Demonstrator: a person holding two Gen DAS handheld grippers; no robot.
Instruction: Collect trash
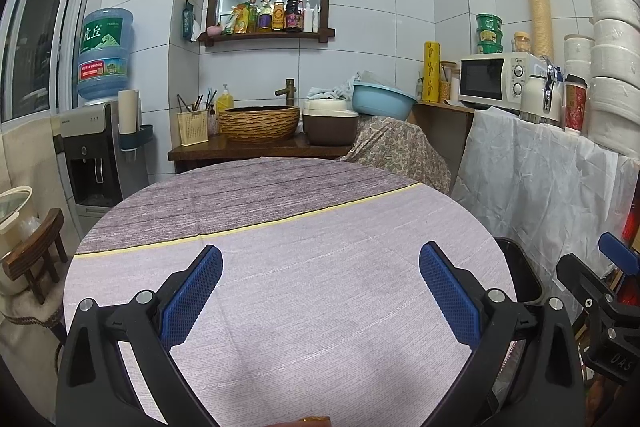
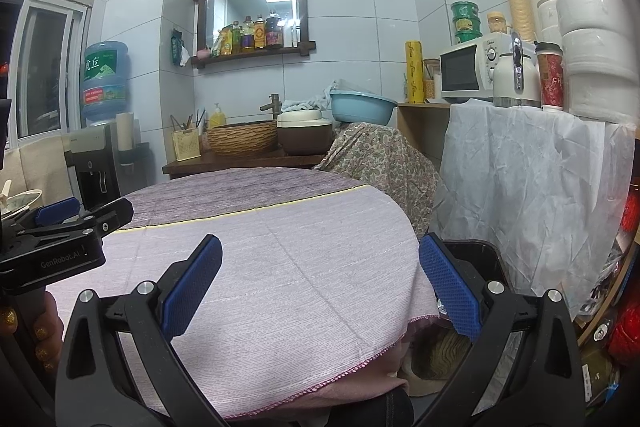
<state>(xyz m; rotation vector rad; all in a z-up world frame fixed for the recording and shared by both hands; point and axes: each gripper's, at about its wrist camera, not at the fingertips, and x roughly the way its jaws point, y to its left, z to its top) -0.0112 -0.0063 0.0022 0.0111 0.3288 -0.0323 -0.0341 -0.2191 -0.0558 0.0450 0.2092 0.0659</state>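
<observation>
Both wrist views sit low and close over the round cloth-covered table (image 1: 304,227) (image 2: 280,227), facing the white tiled back wall; the right view looks from the table's right edge.

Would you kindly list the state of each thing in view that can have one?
left gripper: open, empty, over the table
right gripper: open, empty, at the table's edge
table: covered by a cloth
trash bin: open, beside the table
microwave: door shut
blue basin: upright, tilted on a covered pile
water jug: inverted on its dispenser
</observation>
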